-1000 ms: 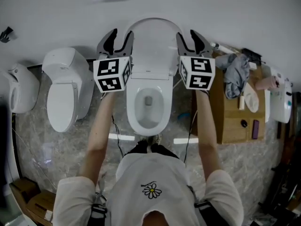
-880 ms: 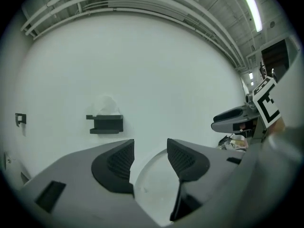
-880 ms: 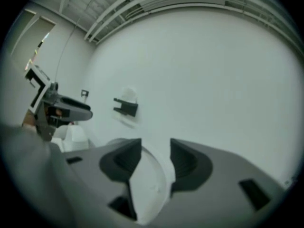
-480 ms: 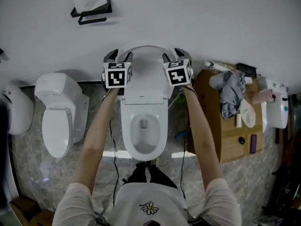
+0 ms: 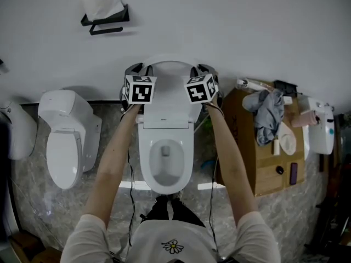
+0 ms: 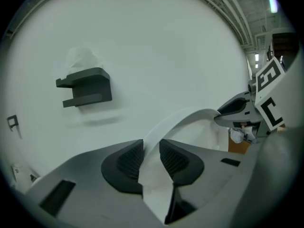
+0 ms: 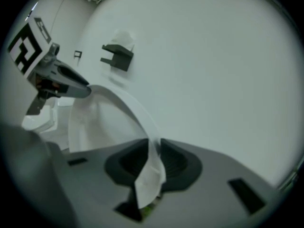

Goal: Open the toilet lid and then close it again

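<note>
The white toilet (image 5: 164,166) stands in the middle with its seat down. Its lid (image 5: 167,95) is upright against the wall. My left gripper (image 5: 133,72) grips the lid's left upper rim and my right gripper (image 5: 207,72) the right upper rim. In the left gripper view the lid's edge (image 6: 190,122) runs between the pads (image 6: 127,163), and the left gripper (image 6: 151,148) is shut on it. In the right gripper view the lid's rim (image 7: 123,103) passes between the jaws of the right gripper (image 7: 153,151), pinched there. Both pairs of jaws have just been closing onto the lid.
A second toilet (image 5: 66,141) stands to the left. A black holder with a paper roll (image 5: 104,12) hangs on the wall above it. To the right is a wooden cabinet (image 5: 269,163) with a grey cloth (image 5: 267,111) and small items on top.
Both grippers went forward and down from in front of the upright lid to its upper rim, one on each side, and their jaws narrowed onto the rim.
</note>
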Demonstrator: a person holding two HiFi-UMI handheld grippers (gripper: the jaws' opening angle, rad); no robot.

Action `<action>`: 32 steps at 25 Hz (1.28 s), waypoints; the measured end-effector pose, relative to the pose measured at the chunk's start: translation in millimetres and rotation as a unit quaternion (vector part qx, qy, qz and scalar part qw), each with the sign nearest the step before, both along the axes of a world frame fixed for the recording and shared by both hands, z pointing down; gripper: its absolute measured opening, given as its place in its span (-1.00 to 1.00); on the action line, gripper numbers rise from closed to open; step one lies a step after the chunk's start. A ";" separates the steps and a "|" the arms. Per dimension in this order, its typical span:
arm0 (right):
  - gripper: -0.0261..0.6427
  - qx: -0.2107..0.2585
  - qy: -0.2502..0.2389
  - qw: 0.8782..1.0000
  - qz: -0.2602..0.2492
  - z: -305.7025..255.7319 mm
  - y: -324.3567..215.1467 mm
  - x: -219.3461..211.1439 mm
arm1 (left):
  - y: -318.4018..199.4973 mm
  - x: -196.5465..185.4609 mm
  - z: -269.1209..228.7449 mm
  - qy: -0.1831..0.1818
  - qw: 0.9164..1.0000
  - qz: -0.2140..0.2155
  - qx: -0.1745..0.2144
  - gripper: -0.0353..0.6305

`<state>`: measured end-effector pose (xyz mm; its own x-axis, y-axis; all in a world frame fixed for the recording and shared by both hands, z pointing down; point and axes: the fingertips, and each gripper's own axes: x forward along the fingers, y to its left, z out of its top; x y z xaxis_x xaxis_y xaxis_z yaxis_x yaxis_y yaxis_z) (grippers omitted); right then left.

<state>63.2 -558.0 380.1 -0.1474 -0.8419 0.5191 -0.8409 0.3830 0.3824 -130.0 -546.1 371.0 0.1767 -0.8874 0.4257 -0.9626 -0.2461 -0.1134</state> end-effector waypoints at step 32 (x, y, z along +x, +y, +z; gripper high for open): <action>-0.65 0.033 0.014 0.998 -0.044 20.0 232.2 15.6 | 237.7 16.8 23.1 -0.005 1.000 0.010 0.023 -0.49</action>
